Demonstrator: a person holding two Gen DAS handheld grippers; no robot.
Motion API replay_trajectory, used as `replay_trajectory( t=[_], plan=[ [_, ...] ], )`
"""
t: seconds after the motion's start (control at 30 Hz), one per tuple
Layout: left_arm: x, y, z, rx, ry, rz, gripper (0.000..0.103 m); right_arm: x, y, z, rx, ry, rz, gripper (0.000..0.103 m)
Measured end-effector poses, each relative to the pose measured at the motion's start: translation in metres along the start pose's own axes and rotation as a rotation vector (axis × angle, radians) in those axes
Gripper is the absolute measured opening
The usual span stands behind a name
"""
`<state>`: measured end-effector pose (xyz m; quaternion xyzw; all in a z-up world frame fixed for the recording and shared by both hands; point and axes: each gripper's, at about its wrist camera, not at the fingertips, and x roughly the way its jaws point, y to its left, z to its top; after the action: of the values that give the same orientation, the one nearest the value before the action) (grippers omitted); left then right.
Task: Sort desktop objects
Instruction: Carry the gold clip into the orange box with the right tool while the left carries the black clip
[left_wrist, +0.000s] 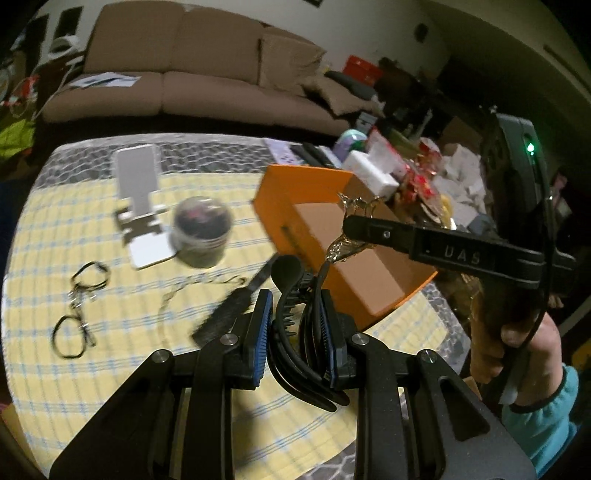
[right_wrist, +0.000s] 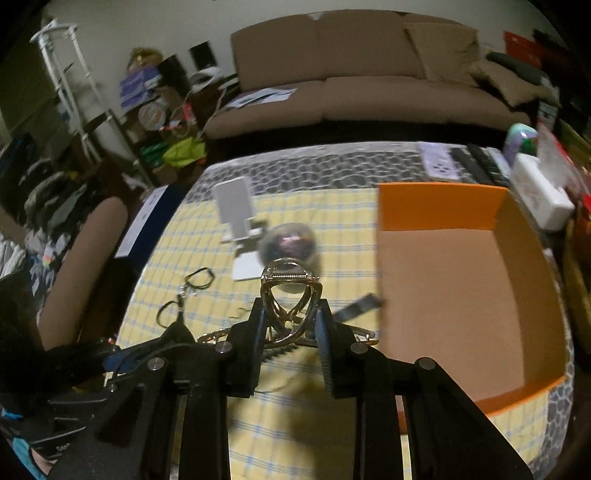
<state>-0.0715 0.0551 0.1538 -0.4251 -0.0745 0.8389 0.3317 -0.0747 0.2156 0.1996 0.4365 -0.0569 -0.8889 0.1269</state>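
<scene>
My left gripper (left_wrist: 295, 314) is shut on a black claw hair clip (left_wrist: 291, 291) and holds it above the yellow checked cloth (left_wrist: 55, 240). My right gripper (right_wrist: 290, 317) is shut on a gold metal claw hair clip (right_wrist: 290, 288), held above the cloth just left of the open orange box (right_wrist: 443, 288). In the left wrist view the right gripper (left_wrist: 354, 229) hangs over the orange box (left_wrist: 295, 192) with the gold clip (left_wrist: 343, 251) in it. On the cloth lie a black comb (left_wrist: 236, 302), a round lidded jar (left_wrist: 201, 230), a white phone stand (left_wrist: 142, 206), black hair ties (left_wrist: 79, 299) and a thin chain (left_wrist: 199, 284).
White boxes, remote controls (right_wrist: 480, 162) and packets crowd the table's far right behind the orange box. A brown sofa (right_wrist: 369, 74) stands beyond the table. A brown chair (right_wrist: 81, 258) stands at the table's left side. The person's hand (left_wrist: 517, 332) holds the right gripper.
</scene>
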Motion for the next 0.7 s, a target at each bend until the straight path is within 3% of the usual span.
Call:
replay_trajectory(
  t=[0.37,0.7],
  plan=[
    [0.064,-0.061,0.022,0.054,0.060,-0.039,0.023,-0.026,-0.105,-0.015,0.147,-0.022,-0.053,0.026],
    [0.124,-0.097,0.027,0.110,0.122,-0.031,0.023,-0.008,-0.168,-0.031,0.220,0.013,-0.130,0.026]
  ],
)
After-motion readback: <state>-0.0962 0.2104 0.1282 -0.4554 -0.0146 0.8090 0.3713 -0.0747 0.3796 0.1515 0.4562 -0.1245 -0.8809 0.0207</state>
